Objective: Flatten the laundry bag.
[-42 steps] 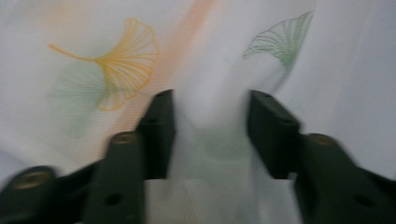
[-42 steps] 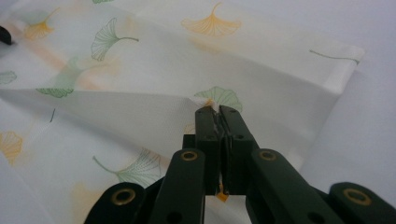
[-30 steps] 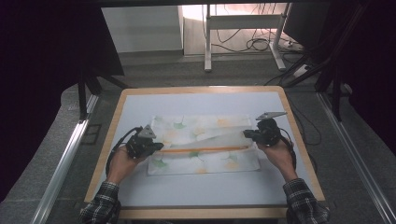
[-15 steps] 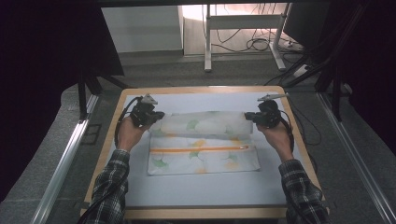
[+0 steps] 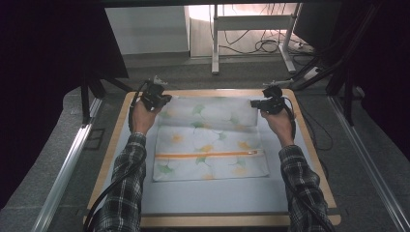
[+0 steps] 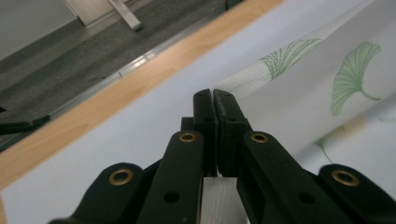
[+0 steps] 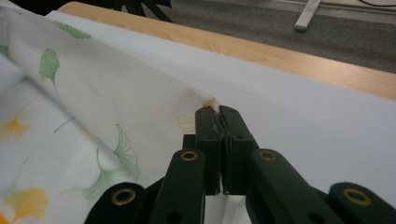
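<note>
A white cloth cover (image 5: 208,140) printed with green and yellow ginkgo leaves lies on the table, an orange zipper line (image 5: 208,155) running across its near part. Its far edge is lifted and stretched between both grippers. My left gripper (image 5: 163,100) is shut on the far left corner of the cloth (image 6: 261,74), seen close up between the black jaws of the left gripper (image 6: 214,93). My right gripper (image 5: 255,103) is shut on the far right corner of the cloth (image 7: 140,98), which is pinched at the tips of the right gripper (image 7: 218,110).
The white table top (image 5: 208,198) has a wooden rim (image 5: 116,145). Metal rails (image 5: 67,169) run along both sides. Beyond the far edge stand a table leg frame (image 5: 215,48) and loose cables (image 5: 270,46) on the grey floor.
Both grippers have carried the cloth's edge away from the person toward the table's far side, unfolding it over the zipper half. Both stayed shut on the corners.
</note>
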A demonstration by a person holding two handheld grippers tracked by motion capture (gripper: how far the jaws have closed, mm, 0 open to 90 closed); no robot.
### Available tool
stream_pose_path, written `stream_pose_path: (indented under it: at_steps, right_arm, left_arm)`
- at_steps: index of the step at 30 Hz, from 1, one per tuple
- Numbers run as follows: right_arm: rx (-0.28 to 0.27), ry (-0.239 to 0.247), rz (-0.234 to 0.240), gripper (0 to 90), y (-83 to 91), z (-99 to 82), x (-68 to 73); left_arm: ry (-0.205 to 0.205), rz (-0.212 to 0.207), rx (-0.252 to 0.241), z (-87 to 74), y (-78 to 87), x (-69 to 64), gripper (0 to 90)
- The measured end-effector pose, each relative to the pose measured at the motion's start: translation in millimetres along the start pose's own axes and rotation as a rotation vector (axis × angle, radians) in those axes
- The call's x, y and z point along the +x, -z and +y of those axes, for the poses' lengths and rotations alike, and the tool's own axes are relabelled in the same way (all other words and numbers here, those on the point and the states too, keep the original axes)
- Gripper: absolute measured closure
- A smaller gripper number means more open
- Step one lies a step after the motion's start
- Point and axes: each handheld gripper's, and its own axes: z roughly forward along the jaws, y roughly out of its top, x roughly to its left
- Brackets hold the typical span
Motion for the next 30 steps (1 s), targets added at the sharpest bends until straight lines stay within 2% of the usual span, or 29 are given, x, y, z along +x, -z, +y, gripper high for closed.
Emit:
stream_pose_path:
  at_steps: [5, 6, 7, 8, 9, 10, 11, 12, 13, 16, 18, 20, 21, 24, 26, 27, 29, 30]
  right_arm:
    - [-0.023, -0.016, -0.039, 85.3, -9.2, 14.5, -7.3]
    - [-0.042, -0.028, -0.057, 78.6, -9.6, 19.6, -8.6]
    - [-0.042, -0.028, -0.057, 78.6, -9.6, 19.6, -8.6]
    - [-0.054, -0.031, -0.073, 73.0, -9.5, 22.7, -8.1]
    - [-0.054, -0.031, -0.073, 73.0, -9.5, 22.7, -8.1]
    - [-0.054, -0.022, -0.083, 71.3, -9.1, 23.8, -7.5]
    - [-0.054, -0.016, -0.089, 68.4, -8.8, 24.7, -6.6]
    - [-0.063, -0.015, -0.102, 66.2, -6.9, 25.7, -6.3]
    - [-0.063, -0.015, -0.102, 66.2, -6.9, 25.7, -6.3]
    - [-0.053, -0.009, -0.105, 65.7, -4.2, 25.1, -6.3]
    - [-0.047, -0.011, -0.09, 64.7, -3.4, 23.0, -5.5]
    - [-0.035, -0.003, -0.078, 64.0, -3.4, 19.5, -4.5]
    - [-0.025, 0.005, -0.062, 61.8, -3.7, 14.6, -3.7]
    - [-0.013, 0.011, -0.049, 59.2, -4.0, 8.4, -2.9]
    - [0.005, 0.023, -0.022, 55.4, -3.3, -4.1, -2.1]
    - [0.005, 0.023, -0.022, 55.4, -3.3, -4.1, -2.1]
    - [0.014, 0.039, -0.014, 52.7, -2.0, -14.0, -1.5]
    - [0.018, 0.042, -0.007, 51.5, -1.0, -19.5, -1.1]
  left_arm:
    - [0.009, 0.058, -0.013, 18.0, -2.8, 0.0, 88.7]
    - [0.014, 0.071, -0.012, 20.6, -3.5, -0.7, 85.6]
    - [0.018, 0.082, -0.011, 21.5, -3.6, -0.5, 85.6]
    - [0.03, 0.087, -0.006, 22.2, -4.5, 0.1, 71.5]
    - [0.033, 0.101, 0.003, 22.3, -5.4, 0.6, 71.5]
    - [0.023, 0.124, 0.013, 21.6, -5.3, 1.1, 65.2]
    - [0.026, 0.129, 0.014, 20.4, -5.3, 2.0, 61.9]
    - [0.033, 0.124, 0.012, 17.1, -4.3, 3.9, 53.8]
    - [0.033, 0.124, 0.012, 17.1, -4.3, 3.9, 51.2]
    - [0.041, 0.095, 0.014, 9.5, -2.8, 6.0, 47.7]
    - [0.051, 0.062, 0.026, 3.2, -3.6, 6.8, 39.8]
    - [0.048, 0.057, 0.031, -3.6, -3.5, 6.6, 36.8]
    - [0.058, 0.046, 0.032, -7.8, -3.7, 7.3, 31.6]
    - [0.075, 0.01, 0.017, -21.6, -1.1, 9.4, 27.9]
    - [0.09, -0.035, 0.004, -32.4, 2.1, 10.2, 22.8]
    - [0.091, -0.055, 0.003, -38.3, 3.6, 9.8, 22.8]
    - [0.096, -0.081, 0.001, -50.7, 7.9, 6.0, 19.6]
    - [0.094, -0.11, -0.002, -59.3, 10.8, 2.9, 18.7]
